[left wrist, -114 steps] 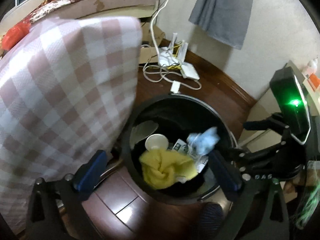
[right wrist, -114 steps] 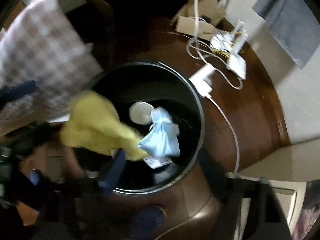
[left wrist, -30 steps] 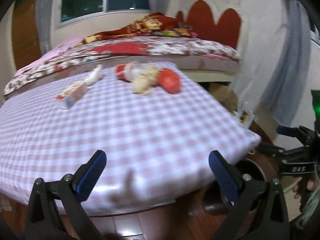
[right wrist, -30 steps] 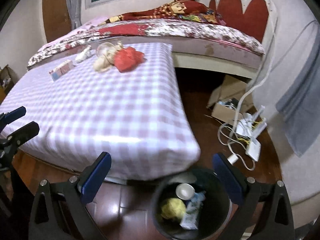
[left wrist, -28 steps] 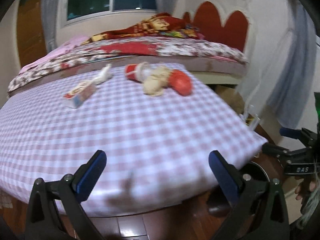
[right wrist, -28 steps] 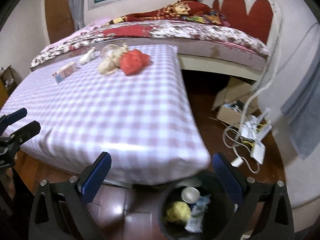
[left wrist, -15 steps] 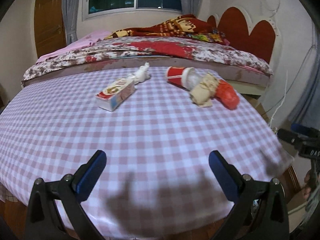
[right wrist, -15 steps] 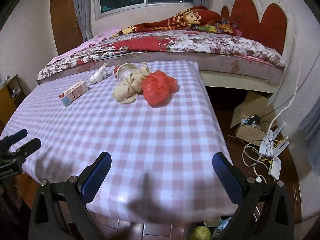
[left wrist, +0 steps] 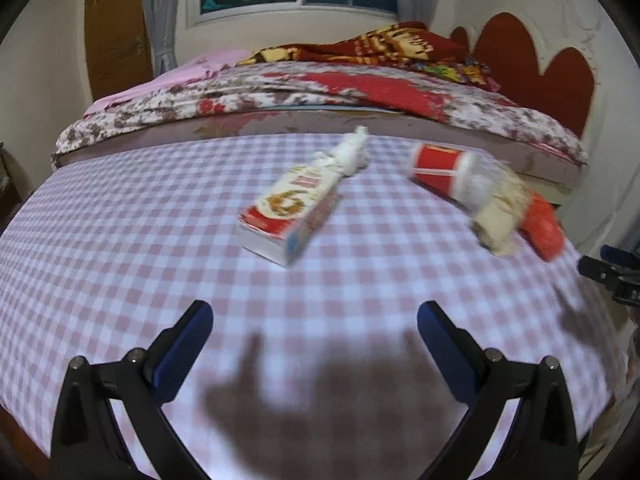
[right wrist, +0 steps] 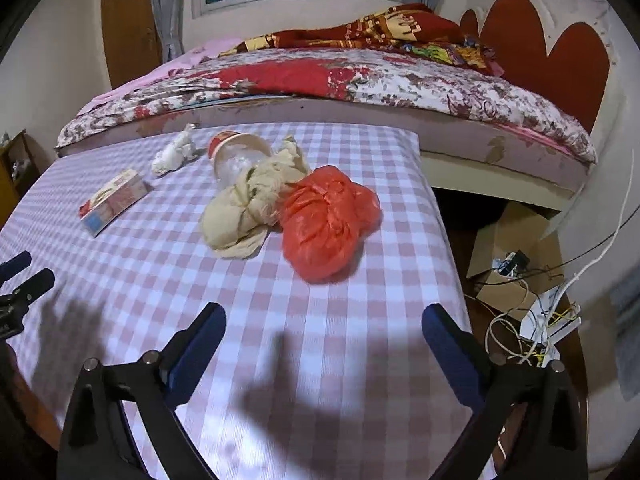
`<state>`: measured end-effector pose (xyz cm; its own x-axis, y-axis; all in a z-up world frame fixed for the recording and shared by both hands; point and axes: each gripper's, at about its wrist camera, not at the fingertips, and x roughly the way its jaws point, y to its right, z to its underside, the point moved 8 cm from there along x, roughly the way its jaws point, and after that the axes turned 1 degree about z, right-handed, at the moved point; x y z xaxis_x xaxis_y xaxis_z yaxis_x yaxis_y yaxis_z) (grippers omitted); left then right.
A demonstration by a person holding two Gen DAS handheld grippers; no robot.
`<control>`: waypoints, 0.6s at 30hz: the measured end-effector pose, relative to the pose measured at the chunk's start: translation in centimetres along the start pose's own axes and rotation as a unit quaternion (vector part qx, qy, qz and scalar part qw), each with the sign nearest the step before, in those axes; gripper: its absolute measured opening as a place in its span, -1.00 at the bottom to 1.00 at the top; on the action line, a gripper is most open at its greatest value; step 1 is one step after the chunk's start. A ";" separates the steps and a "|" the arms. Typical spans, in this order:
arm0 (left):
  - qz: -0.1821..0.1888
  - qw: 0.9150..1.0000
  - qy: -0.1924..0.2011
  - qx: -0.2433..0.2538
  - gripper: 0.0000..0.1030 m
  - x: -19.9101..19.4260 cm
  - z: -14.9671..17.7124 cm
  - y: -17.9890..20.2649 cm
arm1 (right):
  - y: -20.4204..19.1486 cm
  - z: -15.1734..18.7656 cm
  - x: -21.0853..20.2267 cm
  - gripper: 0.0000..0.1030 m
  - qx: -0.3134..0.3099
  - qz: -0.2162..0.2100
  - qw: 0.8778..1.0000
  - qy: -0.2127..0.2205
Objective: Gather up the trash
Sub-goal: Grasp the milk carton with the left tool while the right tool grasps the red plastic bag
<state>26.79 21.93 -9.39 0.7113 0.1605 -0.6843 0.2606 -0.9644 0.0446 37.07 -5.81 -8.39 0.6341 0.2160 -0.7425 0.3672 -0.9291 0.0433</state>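
Trash lies on the pink-checked table [left wrist: 120, 240]. A red and white carton [left wrist: 290, 210] lies ahead of my left gripper [left wrist: 314, 332], which is open and empty. Behind it are a white crumpled tissue [left wrist: 350, 152], a red paper cup [left wrist: 440, 170], a beige wad [left wrist: 500, 216] and a red plastic bag [left wrist: 544, 228]. In the right wrist view my right gripper [right wrist: 322, 332] is open and empty, short of the red bag [right wrist: 330, 224]. The beige wad [right wrist: 248, 208], cup [right wrist: 236, 156], tissue [right wrist: 174, 156] and carton [right wrist: 114, 200] lie further left.
A bed with a floral cover [right wrist: 360, 76] stands behind the table [right wrist: 320, 360]. On the floor at the right are a cardboard box [right wrist: 508, 256] and tangled white cables [right wrist: 532, 332]. The table's right edge drops off near the red bag.
Both grippers have risen from over the bin and moved over the table toward the trash. The bin has left both views. Both stay open.
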 end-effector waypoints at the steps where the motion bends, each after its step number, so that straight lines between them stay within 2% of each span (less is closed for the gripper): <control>1: -0.003 1.000 -0.002 -0.002 0.98 0.6 -0.4 -0.4 | 0.1 -0.4 0.8 0.85 0.003 0.000 1.000 -0.004; 6: -0.015 1.000 -0.009 -0.006 0.97 4.0 -2.8 -2.7 | 0.5 -1.8 4.0 0.72 0.012 0.000 1.000 -0.019; 13: -0.008 1.000 -0.021 0.018 0.94 7.1 -4.3 -2.9 | 0.3 -3.2 6.4 0.53 0.014 -0.013 0.999 -0.030; 16: 0.006 0.999 -0.036 0.030 0.74 7.9 -4.1 -2.3 | 0.0 -3.4 6.9 0.33 0.012 -0.022 0.999 -0.034; 17: 0.010 0.999 -0.043 0.031 0.61 8.2 -3.9 -2.1 | -0.1 -3.4 7.1 0.31 0.011 -0.024 0.999 -0.035; 18: 0.017 0.998 -0.052 0.031 0.40 8.5 -3.6 -2.0 | -0.1 -3.4 7.2 0.24 0.011 -0.026 0.999 -0.037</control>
<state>34.69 25.99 -12.65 0.6467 0.1082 -0.7550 0.1942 -0.9806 0.0257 43.91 -3.10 -11.47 0.5619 0.2421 -0.7910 0.3825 -0.9239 -0.0111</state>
